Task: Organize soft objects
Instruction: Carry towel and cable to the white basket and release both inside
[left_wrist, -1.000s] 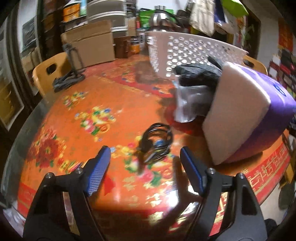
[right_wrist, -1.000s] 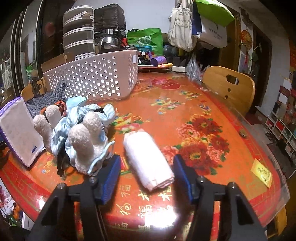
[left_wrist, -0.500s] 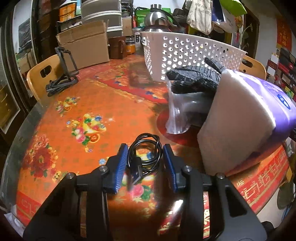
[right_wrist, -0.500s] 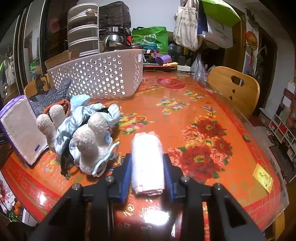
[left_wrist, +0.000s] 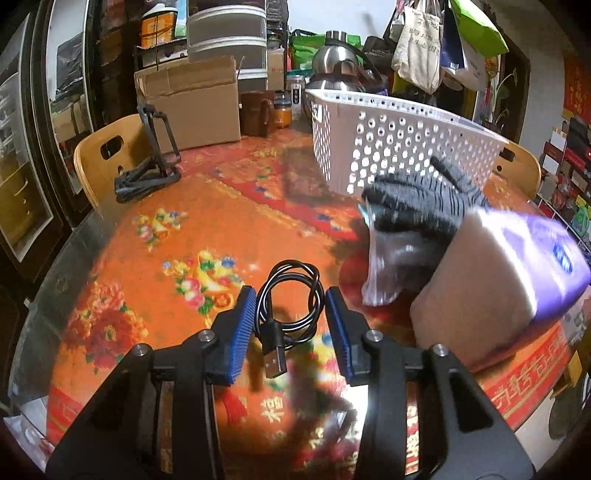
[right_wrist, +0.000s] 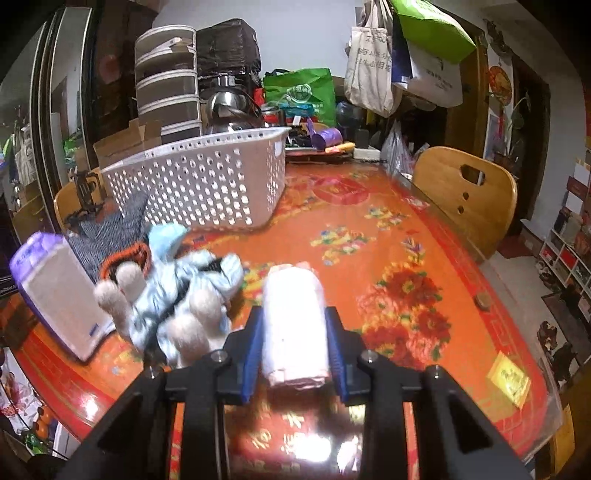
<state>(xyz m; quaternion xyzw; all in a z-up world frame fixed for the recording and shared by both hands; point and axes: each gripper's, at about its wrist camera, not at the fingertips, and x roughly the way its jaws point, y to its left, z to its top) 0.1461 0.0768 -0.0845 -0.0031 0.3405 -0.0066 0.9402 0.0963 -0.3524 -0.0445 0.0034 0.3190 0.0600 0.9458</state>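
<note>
My left gripper (left_wrist: 290, 299) is shut on a coiled black USB cable (left_wrist: 274, 362), which hangs just above the orange flowered table (left_wrist: 147, 266). My right gripper (right_wrist: 295, 317) is shut on a rolled white-pink towel (right_wrist: 295, 295), raised a little off the table. A white perforated basket (left_wrist: 388, 147) (right_wrist: 207, 188) stands at the back. Left of the towel lies a plush toy in light-blue cloth (right_wrist: 177, 299). A purple tissue pack (left_wrist: 498, 280) (right_wrist: 55, 291) stands beside it, with a grey striped knit cloth (left_wrist: 417, 199) and a clear plastic bag (left_wrist: 391, 266) against it.
Wooden chairs (left_wrist: 107, 155) (right_wrist: 465, 195) stand at the table's edges. A black phone stand (left_wrist: 151, 166) and a cardboard box (left_wrist: 188, 103) are at the far left. A yellow card (right_wrist: 509, 376) lies near the right edge. Cluttered shelves and hanging bags fill the back.
Both grippers went from open to shut, the left on the cable and the right on the towel. Both have since risen a little with their loads.
</note>
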